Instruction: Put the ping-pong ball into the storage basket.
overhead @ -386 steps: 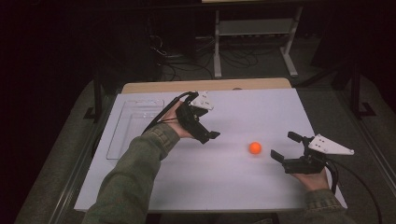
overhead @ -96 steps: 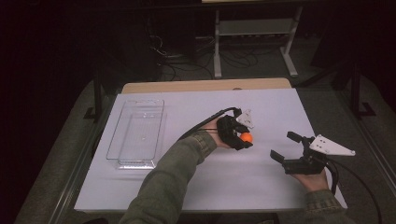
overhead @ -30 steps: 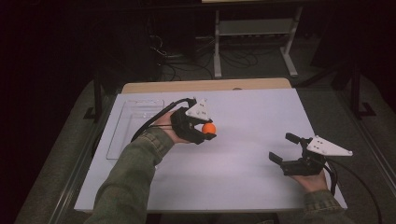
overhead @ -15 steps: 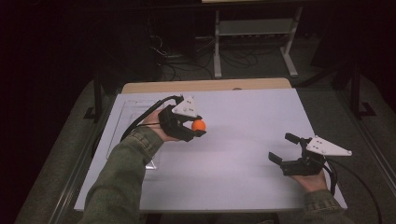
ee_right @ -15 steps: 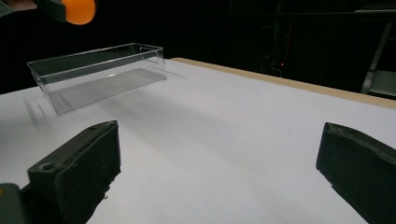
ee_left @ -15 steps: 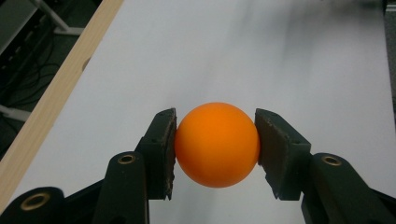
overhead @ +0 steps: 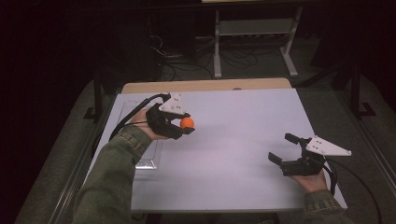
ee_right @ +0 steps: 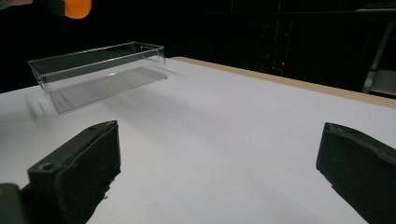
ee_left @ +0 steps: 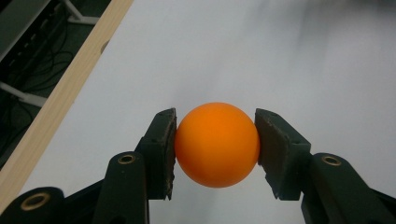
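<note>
Your left gripper (ee_left: 215, 144) clamps the small round orange ball (ee_left: 217, 144) above the white table (overhead: 233, 140) w/ right gripper (overhead: 288, 149) spread open, empty.

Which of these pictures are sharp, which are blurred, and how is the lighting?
High view: the white table is lit, its surroundings nearly black. Left gripper view: the orange ball is crisp, while the table beyond is smeared. Right gripper view: the clear tray shows slight blur and the background is dark.
</note>
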The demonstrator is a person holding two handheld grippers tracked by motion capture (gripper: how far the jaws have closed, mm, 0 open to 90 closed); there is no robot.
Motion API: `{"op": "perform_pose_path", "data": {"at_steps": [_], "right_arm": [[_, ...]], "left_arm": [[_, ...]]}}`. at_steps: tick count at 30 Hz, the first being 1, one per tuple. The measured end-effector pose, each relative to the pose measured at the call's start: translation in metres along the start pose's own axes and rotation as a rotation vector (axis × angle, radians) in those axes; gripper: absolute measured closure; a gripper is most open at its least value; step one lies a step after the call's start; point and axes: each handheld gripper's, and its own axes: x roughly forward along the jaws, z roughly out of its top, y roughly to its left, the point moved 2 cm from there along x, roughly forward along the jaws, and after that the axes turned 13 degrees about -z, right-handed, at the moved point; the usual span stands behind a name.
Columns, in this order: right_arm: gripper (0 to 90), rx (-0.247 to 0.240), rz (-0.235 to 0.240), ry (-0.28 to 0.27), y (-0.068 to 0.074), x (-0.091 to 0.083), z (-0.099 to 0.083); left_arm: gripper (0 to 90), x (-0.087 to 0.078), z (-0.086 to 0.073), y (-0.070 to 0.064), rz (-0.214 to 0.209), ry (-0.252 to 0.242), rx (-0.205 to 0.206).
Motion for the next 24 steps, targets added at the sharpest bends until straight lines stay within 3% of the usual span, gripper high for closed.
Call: {"op": "perform_pose_path", "data": {"at_steps": [10,24], "right_arm": [[0.0,-0.005,0.0,0.005,0.0,0.0,0.0],[0.0,-0.009,0.0,0.003,0.001,0.0,0.0]], "left_arm": [[50.2,-0.018,-0.014,0.002,0.032,0.01,-0.026],[50.2,-0.028,-0.029,0.003,0.055,0.051,-0.054]]}}
